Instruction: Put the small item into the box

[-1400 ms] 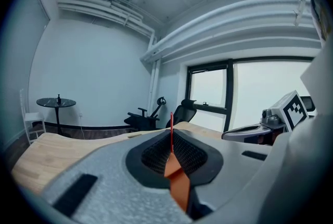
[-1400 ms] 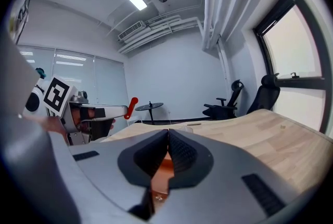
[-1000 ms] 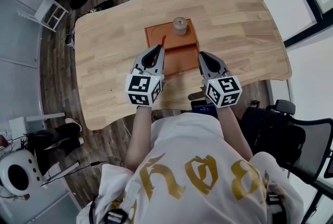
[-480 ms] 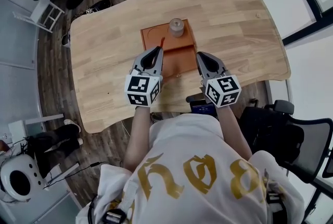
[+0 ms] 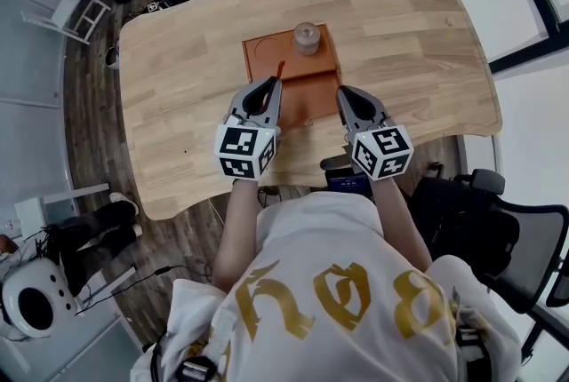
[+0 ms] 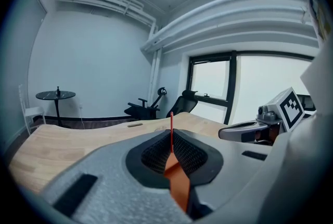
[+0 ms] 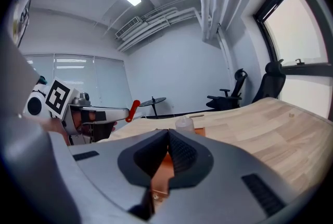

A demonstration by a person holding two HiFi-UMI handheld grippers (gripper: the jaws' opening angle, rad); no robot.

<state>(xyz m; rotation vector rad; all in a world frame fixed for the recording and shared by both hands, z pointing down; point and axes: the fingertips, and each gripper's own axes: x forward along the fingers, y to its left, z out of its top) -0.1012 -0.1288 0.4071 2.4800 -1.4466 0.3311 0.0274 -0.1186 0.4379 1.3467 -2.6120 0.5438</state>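
An orange-brown flat box (image 5: pixel 307 96) lies open at the table's middle, and part of it shows in the right gripper view (image 7: pixel 200 131). A thin red stick (image 5: pixel 278 69) pokes out past the tips of my left gripper (image 5: pixel 269 85), over the box's left edge. Up close, the left gripper (image 6: pixel 170 137) is shut on the red stick (image 6: pixel 171 126), which stands upright between the pads. My right gripper (image 5: pixel 345 96) is at the box's right edge. Its jaws (image 7: pixel 167 137) meet at the tips, and nothing shows between them. From there the red stick (image 7: pixel 134 110) is at the left.
A small clear bottle (image 5: pixel 306 37) stands on the box's far edge, also seen as the bottle (image 7: pixel 183 124) in the right gripper view. The wooden table (image 5: pixel 178 87) spreads wide on both sides. An office chair (image 5: pixel 498 238) is at my right, and a small stool (image 5: pixel 76 16) is on the floor at far left.
The head view has shifted slightly. Both grippers keep nearly the same places beside the box, and the left one still holds the red stick.
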